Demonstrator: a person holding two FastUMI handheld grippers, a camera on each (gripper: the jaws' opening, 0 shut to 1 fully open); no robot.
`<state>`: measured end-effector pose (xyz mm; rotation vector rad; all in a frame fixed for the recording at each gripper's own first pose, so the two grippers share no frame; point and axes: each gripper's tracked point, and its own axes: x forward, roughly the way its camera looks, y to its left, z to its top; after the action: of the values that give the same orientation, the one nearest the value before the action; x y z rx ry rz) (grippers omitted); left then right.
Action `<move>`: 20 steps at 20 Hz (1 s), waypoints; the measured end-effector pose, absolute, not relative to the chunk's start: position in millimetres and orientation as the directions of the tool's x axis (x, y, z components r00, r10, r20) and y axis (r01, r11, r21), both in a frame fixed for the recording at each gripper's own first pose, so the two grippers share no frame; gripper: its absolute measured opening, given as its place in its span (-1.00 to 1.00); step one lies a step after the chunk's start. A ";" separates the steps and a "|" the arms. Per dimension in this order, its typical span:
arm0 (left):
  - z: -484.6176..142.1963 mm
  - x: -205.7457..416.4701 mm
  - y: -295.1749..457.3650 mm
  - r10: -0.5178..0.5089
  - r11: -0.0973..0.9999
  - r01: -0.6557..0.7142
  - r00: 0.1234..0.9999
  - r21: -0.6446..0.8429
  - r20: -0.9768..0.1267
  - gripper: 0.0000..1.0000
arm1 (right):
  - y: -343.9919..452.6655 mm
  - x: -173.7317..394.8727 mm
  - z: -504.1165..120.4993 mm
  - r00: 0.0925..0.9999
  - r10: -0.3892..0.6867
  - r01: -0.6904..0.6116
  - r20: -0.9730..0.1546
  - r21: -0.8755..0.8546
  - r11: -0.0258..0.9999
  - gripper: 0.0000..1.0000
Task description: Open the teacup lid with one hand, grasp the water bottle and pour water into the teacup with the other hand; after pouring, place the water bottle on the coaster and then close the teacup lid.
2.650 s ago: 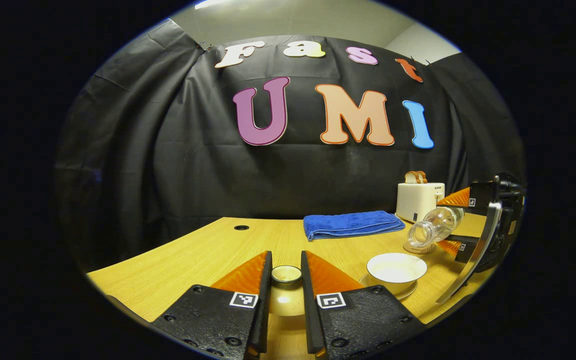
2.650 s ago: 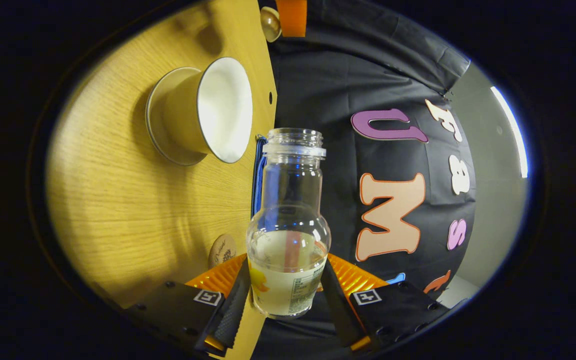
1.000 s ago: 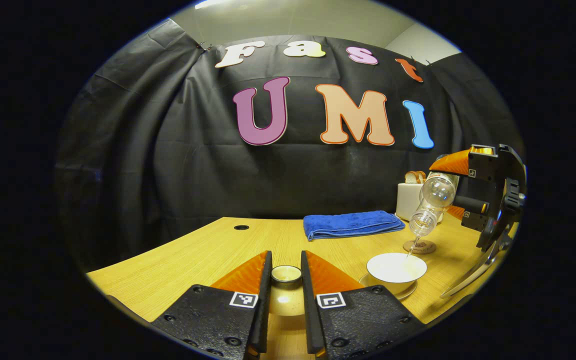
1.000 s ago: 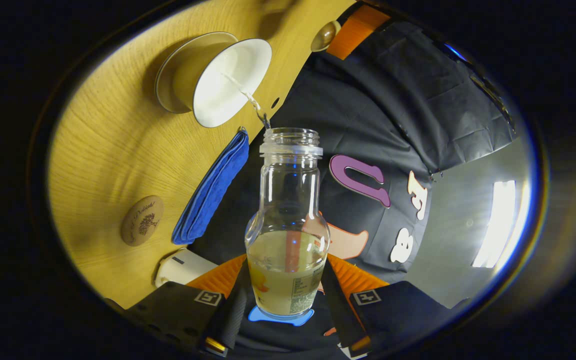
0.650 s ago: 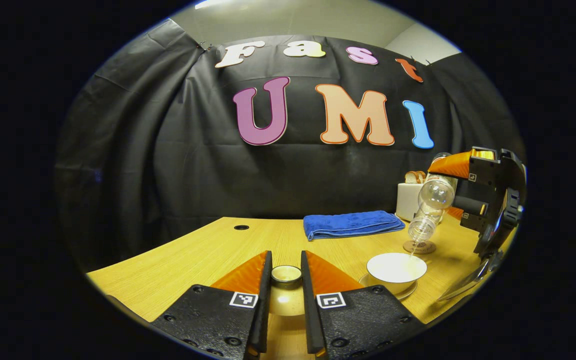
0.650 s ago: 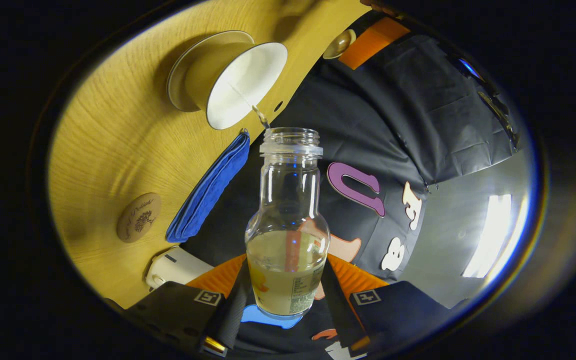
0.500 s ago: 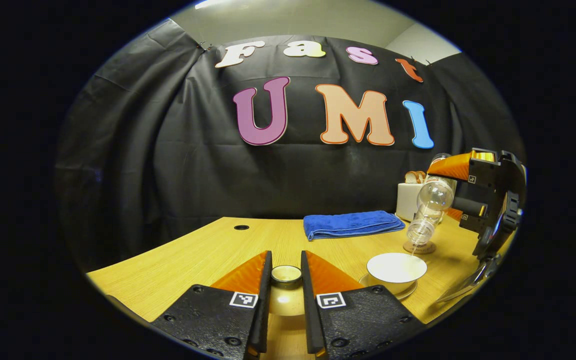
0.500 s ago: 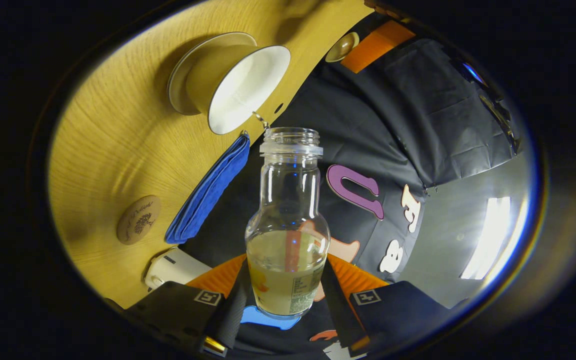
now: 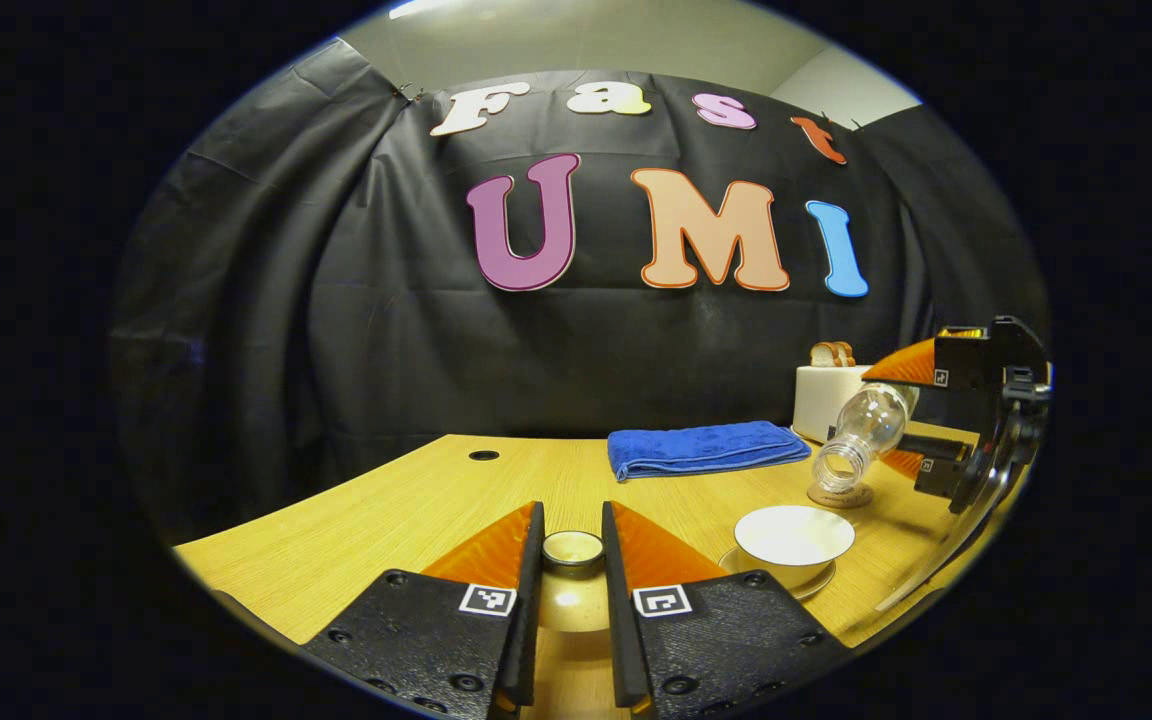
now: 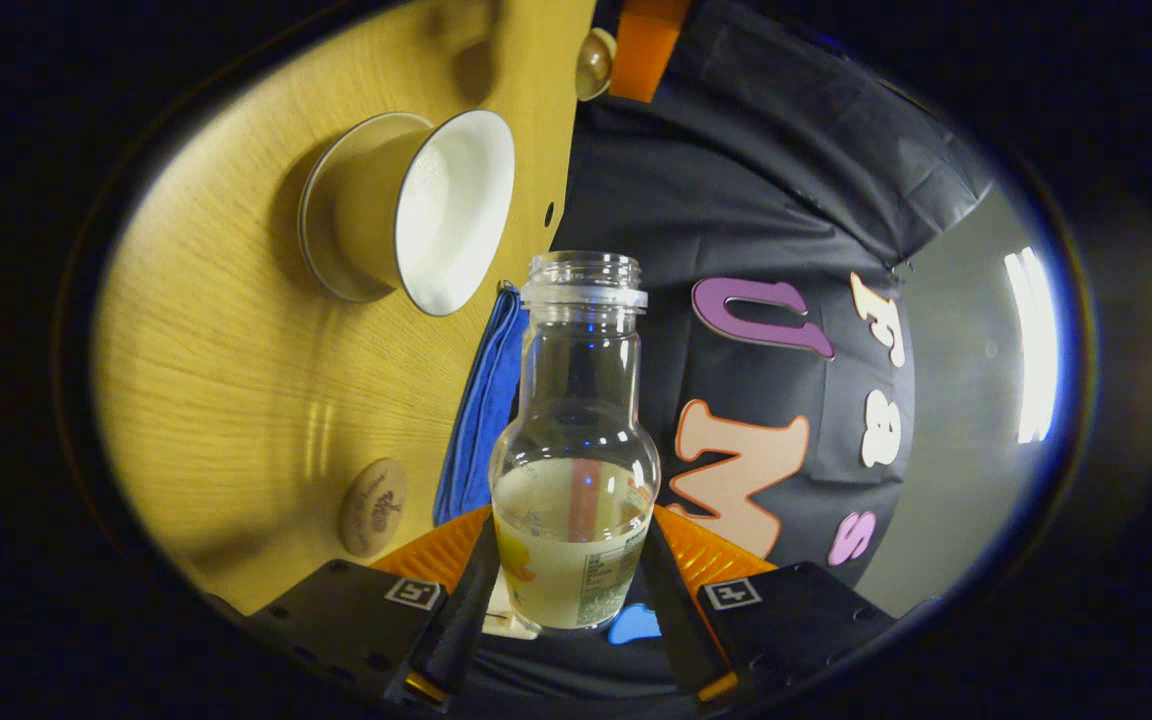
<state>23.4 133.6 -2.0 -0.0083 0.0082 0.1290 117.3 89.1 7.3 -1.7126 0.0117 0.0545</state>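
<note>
My left gripper (image 9: 572, 525) is shut on the knob of the teacup lid (image 9: 573, 550), which it holds low over the table. The white teacup (image 9: 794, 534) stands uncovered on its saucer (image 9: 816, 581) just to the right. My right gripper (image 10: 570, 560) is shut on the clear water bottle (image 10: 576, 440), partly filled. In the left gripper view the bottle (image 9: 858, 434) lies tilted, mouth down-left, above the round coaster (image 9: 839, 494) behind the cup. No water is running from its mouth. In the right gripper view the teacup (image 10: 436, 205) and coaster (image 10: 373, 507) lie to the left.
A folded blue towel (image 9: 701, 447) lies at the back of the wooden table (image 9: 406, 510). A white toaster (image 9: 829, 398) with bread stands at the back right, behind the bottle. A small hole (image 9: 483, 455) marks the table's far left.
The bottle was tipped steeply with a thin stream falling into the teacup. It has now swung back toward level and come lower, and the stream has stopped. My left gripper has not moved.
</note>
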 end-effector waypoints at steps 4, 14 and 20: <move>-2.5 23.3 133.4 0.129 0.992 -0.129 0.992 -0.008 -0.009 -0.45 | 86.1 114.6 -12.3 0.992 -0.012 -0.125 -0.129 -0.979 0.163 0.63; -2.5 22.9 133.5 0.129 0.992 -0.129 0.992 -0.008 -0.010 -0.45 | 54.1 128.1 5.7 0.986 -0.032 -0.082 -0.163 -0.644 0.761 0.58; -2.4 22.2 133.9 0.129 0.992 -0.129 0.992 -0.009 -0.009 -0.45 | 20.9 142.7 -1.9 0.979 -0.030 -0.026 -0.201 -0.272 0.962 0.60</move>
<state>22.2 133.9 -2.4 -0.0092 0.0087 0.1297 142.7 20.9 -1.9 -0.2768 0.2049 -0.0018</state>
